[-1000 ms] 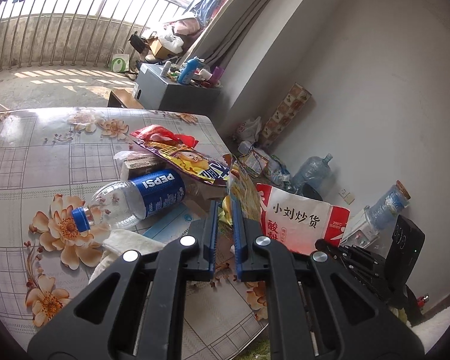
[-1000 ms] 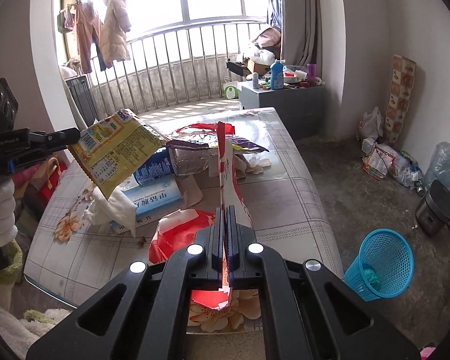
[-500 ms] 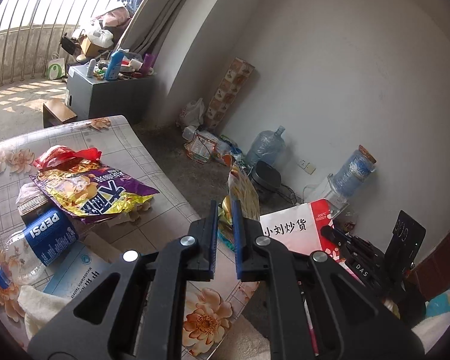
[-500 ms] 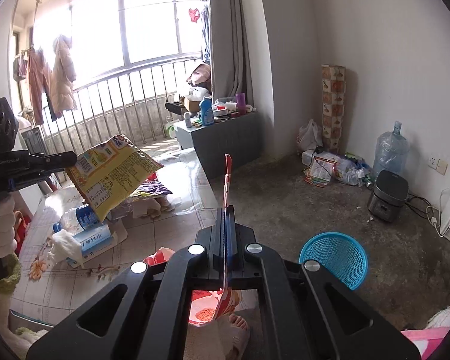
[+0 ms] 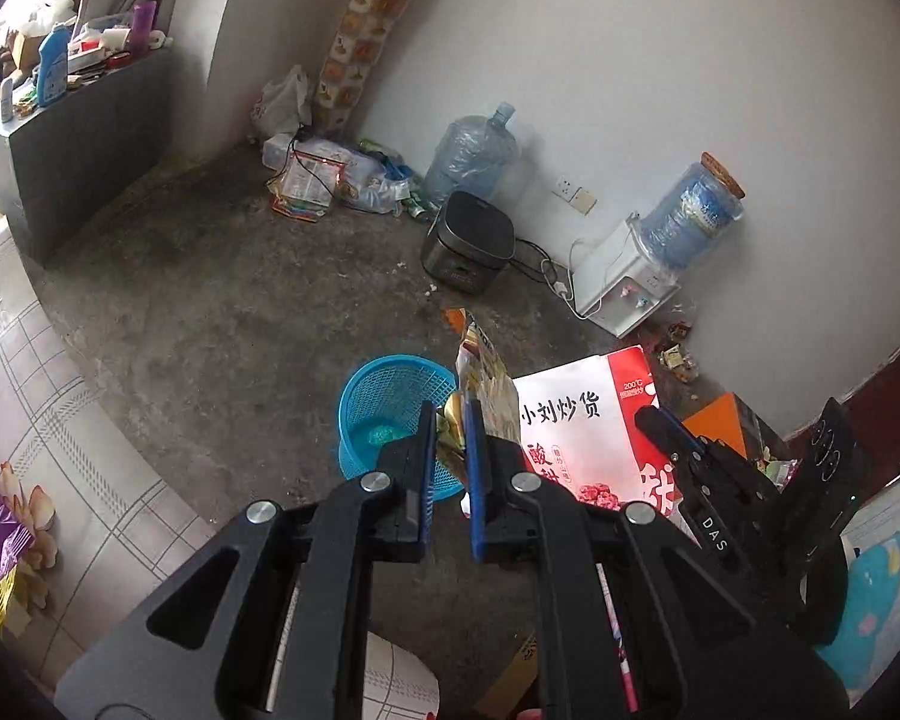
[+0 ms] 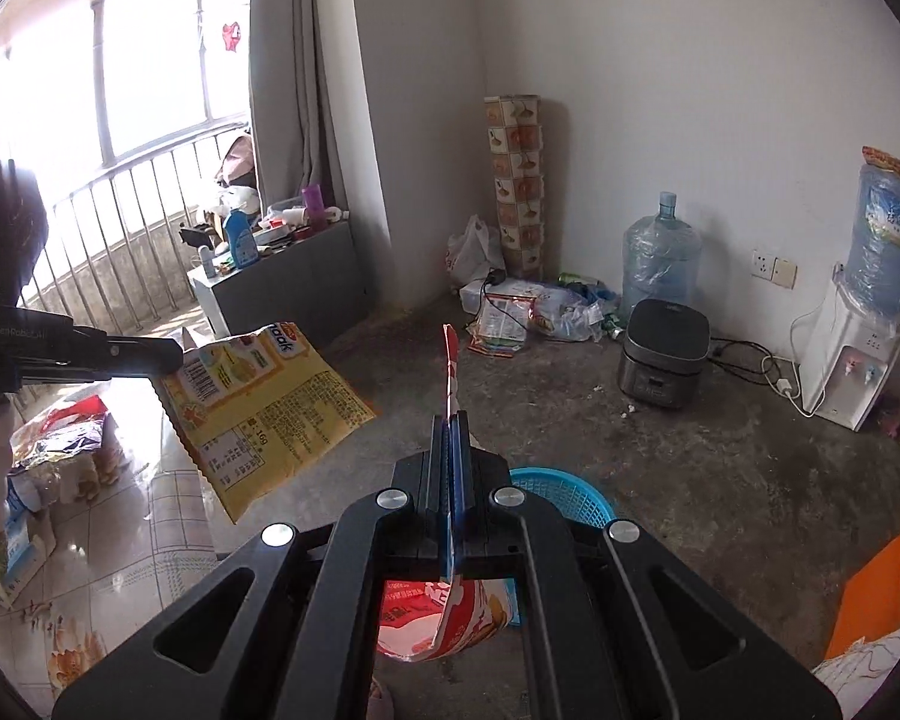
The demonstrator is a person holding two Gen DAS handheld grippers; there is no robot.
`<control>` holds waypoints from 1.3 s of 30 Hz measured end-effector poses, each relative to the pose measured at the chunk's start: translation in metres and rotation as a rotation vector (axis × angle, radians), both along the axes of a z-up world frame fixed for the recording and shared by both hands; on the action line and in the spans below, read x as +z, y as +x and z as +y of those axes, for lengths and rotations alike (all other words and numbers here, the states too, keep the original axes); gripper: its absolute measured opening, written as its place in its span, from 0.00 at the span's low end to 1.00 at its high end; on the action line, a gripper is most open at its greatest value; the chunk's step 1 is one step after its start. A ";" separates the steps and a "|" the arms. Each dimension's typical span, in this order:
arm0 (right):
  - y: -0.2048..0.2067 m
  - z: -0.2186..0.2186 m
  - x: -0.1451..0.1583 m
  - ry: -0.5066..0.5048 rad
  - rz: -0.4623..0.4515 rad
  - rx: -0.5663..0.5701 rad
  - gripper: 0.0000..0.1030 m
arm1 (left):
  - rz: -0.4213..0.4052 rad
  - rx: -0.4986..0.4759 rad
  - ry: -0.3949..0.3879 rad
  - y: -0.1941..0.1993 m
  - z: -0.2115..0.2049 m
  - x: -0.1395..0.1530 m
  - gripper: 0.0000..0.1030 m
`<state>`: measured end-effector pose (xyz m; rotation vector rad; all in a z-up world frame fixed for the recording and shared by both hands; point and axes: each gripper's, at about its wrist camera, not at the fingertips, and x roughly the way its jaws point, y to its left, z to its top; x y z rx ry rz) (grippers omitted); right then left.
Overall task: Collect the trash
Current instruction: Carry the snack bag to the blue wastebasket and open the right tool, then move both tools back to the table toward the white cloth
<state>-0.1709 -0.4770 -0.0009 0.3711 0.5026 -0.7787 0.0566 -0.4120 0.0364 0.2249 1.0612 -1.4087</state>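
Note:
My left gripper [image 5: 450, 414] is shut on a yellow snack wrapper [image 5: 480, 366], held in the air just above a blue mesh trash basket [image 5: 384, 414] on the concrete floor. The same wrapper [image 6: 264, 408] shows flat in the right wrist view, hanging from the left gripper's fingertips [image 6: 162, 354]. My right gripper [image 6: 452, 426] is shut on a red-and-white snack bag [image 6: 450, 360], seen edge-on, with its bottom hanging below the jaws. That bag [image 5: 582, 432] shows in the left wrist view to the right of the basket. The basket's rim [image 6: 570, 492] peeks from behind my right gripper.
A table with a floral cloth [image 5: 30, 396] and more wrappers [image 6: 60, 438] lies to the left. A rice cooker [image 5: 468, 246], water jugs [image 5: 468, 156], a dispenser [image 5: 624, 288] and loose litter [image 5: 330, 180] stand along the wall. A grey cabinet [image 6: 282, 288] stands by the window.
Both grippers have swung right, away from the table toward the floor, carrying their wrappers. The blue basket has come into the left wrist view, right under the yellow wrapper.

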 end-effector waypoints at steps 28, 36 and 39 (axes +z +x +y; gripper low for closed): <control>-0.008 -0.141 -0.149 0.307 -0.096 -0.207 0.49 | -0.065 0.077 0.232 -0.007 -0.176 -0.130 0.37; -0.004 -0.069 -0.061 0.127 -0.169 -0.176 0.72 | -0.160 0.054 0.019 -0.025 -0.086 -0.014 0.60; 0.001 -0.024 -0.023 0.012 -0.193 -0.152 0.87 | -0.197 0.080 -0.086 -0.027 -0.026 0.030 0.79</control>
